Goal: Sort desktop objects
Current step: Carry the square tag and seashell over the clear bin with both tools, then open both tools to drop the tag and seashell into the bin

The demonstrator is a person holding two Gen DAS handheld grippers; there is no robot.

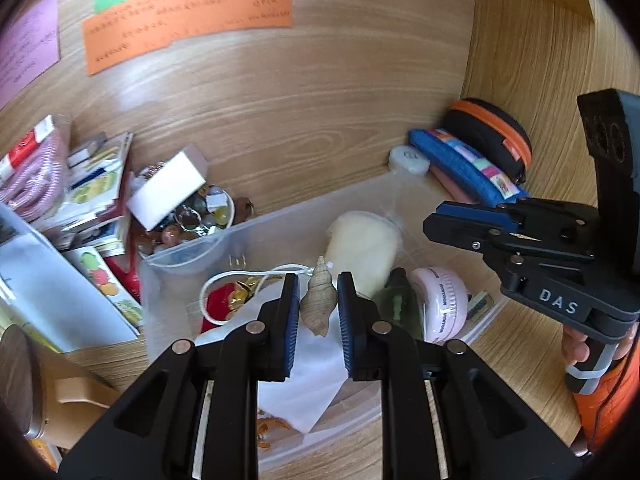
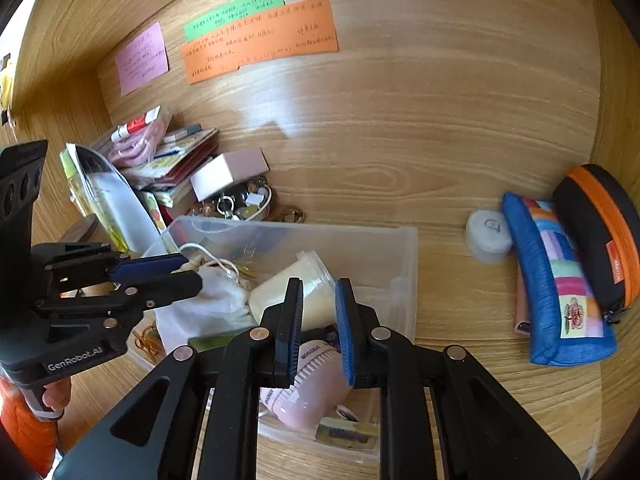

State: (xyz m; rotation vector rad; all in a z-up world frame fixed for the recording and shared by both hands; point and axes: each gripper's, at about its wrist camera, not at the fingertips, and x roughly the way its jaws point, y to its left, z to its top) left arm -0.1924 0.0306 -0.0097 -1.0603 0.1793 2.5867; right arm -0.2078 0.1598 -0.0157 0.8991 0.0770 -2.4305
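My left gripper (image 1: 319,300) is shut on a beige spiral seashell (image 1: 317,299) and holds it over the clear plastic bin (image 1: 276,220). The bin holds a cream-filled cup (image 1: 362,246), a pink round gadget (image 1: 442,304), a white cloth and a red pouch (image 1: 218,304). My right gripper (image 2: 318,320) is open and empty above the same bin (image 2: 404,268), over the pink gadget (image 2: 316,384) and the cup (image 2: 296,288). Each gripper shows in the other's view: the right (image 1: 452,220), the left (image 2: 176,270).
A pile of books, packets and a white box (image 2: 228,174) lies at the back left, with a cup of beads and keys (image 1: 196,216). A blue patchwork pouch (image 2: 556,284), a black-orange case (image 2: 600,232) and a small white jar (image 2: 488,236) lie right. Coloured notes are on the wall.
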